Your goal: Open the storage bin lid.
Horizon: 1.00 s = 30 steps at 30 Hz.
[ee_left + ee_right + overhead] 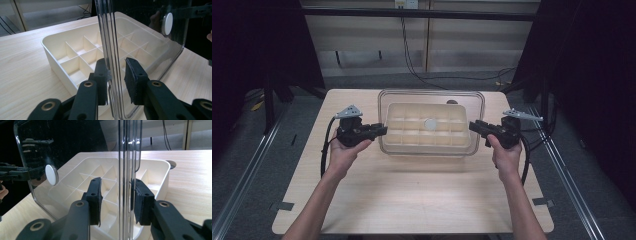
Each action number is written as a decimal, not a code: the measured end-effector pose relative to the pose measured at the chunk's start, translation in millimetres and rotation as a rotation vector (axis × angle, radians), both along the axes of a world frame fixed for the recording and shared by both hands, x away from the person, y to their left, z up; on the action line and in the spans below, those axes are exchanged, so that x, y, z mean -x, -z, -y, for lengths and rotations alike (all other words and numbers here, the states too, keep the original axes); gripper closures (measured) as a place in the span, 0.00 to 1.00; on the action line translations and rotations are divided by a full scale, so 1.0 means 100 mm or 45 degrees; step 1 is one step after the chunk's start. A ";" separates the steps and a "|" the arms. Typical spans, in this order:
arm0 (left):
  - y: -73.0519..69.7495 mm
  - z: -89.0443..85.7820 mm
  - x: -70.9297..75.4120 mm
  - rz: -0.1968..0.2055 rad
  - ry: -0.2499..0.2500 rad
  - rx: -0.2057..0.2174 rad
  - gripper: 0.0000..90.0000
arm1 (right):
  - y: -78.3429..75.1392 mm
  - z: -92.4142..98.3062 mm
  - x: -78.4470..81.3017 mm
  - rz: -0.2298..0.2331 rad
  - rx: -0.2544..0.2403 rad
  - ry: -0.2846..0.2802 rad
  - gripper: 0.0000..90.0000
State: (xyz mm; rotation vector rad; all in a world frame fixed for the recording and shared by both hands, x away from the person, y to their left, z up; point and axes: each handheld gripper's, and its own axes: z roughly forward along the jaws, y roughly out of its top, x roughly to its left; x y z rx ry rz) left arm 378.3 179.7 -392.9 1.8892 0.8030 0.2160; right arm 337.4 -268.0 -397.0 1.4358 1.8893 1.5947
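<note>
Right gripper (117, 201) clamped on the rim of a clear lid (75, 152) above a cream divided tray (160, 172).

Two black jaws rising from the bottom edge, foam pads either side of the lid's ribbed rim, closed as far as the rim allows. Lid seen edge-on, its transparent panel spreading left, with a round white knob (51, 174) near its rounded corner. Beneath and behind, tray with a grid of compartments resting on the pale wooden tabletop (192, 170). At far left, blurred through the panel, the other gripper (15, 173), dark against a black background.
</note>
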 end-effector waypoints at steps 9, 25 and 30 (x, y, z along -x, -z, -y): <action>0.11 0.00 0.09 -0.017 0.000 -0.054 0.80 | -0.04 -0.02 0.04 -0.028 0.041 -0.027 0.70; 0.07 -0.03 0.25 -0.037 0.020 -0.051 0.80 | -0.08 -0.01 0.22 -0.033 0.051 -0.053 0.72; 0.10 -0.07 0.28 -0.048 0.028 -0.067 0.80 | -0.06 -0.05 0.27 -0.043 0.068 -0.073 0.72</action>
